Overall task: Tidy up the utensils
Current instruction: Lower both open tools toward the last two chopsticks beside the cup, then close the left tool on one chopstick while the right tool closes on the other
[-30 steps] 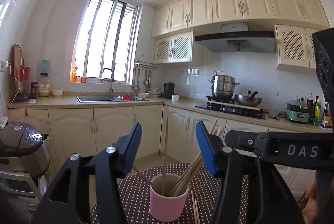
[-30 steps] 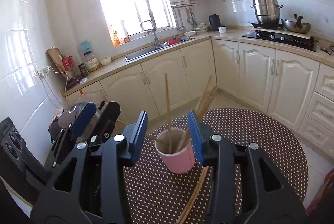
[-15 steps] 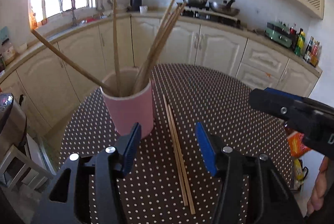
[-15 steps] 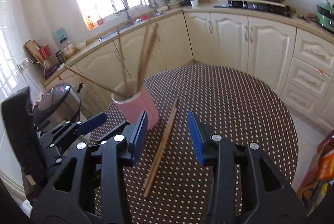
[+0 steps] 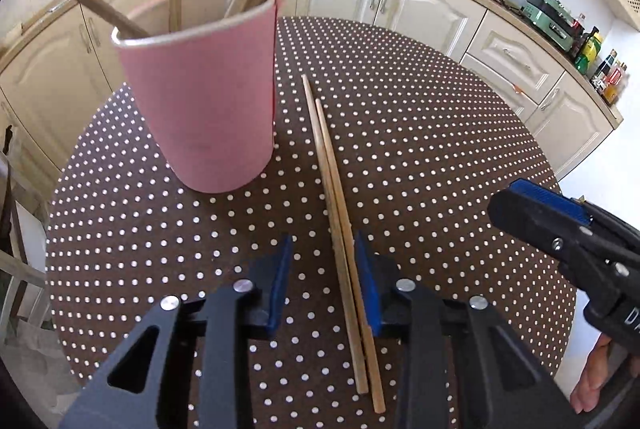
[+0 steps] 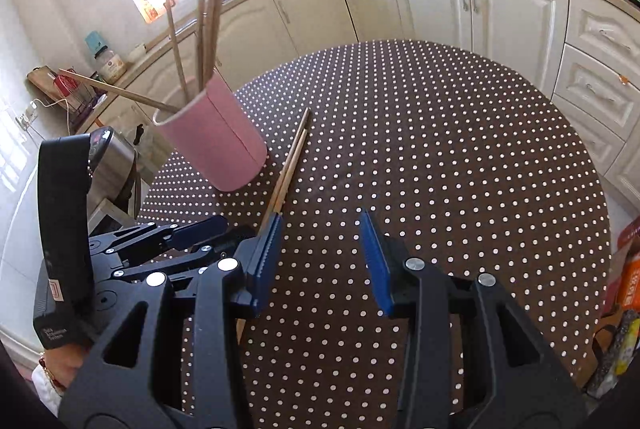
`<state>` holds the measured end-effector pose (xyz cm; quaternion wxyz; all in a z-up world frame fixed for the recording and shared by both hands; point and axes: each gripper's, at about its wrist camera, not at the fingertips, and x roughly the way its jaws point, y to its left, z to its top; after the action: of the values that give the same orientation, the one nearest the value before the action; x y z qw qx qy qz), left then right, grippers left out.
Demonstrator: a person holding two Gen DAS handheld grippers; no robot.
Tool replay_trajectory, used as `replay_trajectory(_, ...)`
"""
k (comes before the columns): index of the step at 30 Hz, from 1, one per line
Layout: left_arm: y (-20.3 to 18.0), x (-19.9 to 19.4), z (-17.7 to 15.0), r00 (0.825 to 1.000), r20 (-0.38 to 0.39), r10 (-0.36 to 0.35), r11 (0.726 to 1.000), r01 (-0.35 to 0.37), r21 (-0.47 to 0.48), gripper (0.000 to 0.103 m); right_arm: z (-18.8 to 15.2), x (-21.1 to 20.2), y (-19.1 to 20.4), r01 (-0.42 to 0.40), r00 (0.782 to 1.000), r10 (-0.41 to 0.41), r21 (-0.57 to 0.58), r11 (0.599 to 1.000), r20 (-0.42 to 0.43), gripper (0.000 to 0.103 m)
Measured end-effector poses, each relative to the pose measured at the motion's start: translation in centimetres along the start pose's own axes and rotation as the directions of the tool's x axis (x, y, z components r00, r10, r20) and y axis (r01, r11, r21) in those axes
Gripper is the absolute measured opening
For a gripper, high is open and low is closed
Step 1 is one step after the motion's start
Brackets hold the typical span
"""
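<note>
Fingers of the left gripper [image 5: 323, 277] are closing around 2 chopsticks [image 5: 340, 221] at lower centre, not yet clamping them. Right gripper [image 6: 320, 257] gapes empty; its body reads "DA". Cup [image 5: 204, 97] stands upper left.

Left gripper [image 5: 322, 279] — black frame with triangular cut-outs, silver round screw heads, blue ribbed pads [image 5: 278, 283]. Right gripper [image 6: 320, 261] of the same build; white lettering partly visible on its body at 4 o'clock in the left view. Red bead bracelet [image 6: 50, 375] on a wrist — 8 o'clock, right view.
</note>
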<state>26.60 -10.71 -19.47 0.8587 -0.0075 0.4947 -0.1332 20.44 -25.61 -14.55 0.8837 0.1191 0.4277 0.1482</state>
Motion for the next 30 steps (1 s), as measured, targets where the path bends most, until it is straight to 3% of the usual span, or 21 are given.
replay_trajectory(3, -0.2, 1.0, 0.1, 1.000, -0.010, -0.001, 1.000, 0.001, 0.001, 0.030, 0.1, 0.8, -0.1, 0.001, 1.000, -0.001, 0.003, 1.000, -0.014, 0.040)
replay_trajectory(10, -0.3, 2.2, 0.6, 0.999, -0.022, -0.032, 0.999, 0.032, -0.002, 0.013, 0.5, 2.6, -0.2, -0.006, 0.999, 0.006, 0.005, 1.000, -0.045, 0.040)
replay_trajectory(20, 1.2, 1.0, -1.2, 0.998, -0.015, -0.054, 0.998, 0.054, 0.015, 0.010, 1.0, 5.6, 0.5, -0.005, 0.992, 0.008, 0.027, 1.000, -0.125, 0.040)
replay_trajectory(30, 3.7, -1.3, -4.3, 0.994, -0.049, -0.100, 0.995, 0.101, 0.004, 0.010, 2.0, 8.6, 4.7, 0.015, 0.984, -0.016, -0.007, 1.000, -0.179, 0.040)
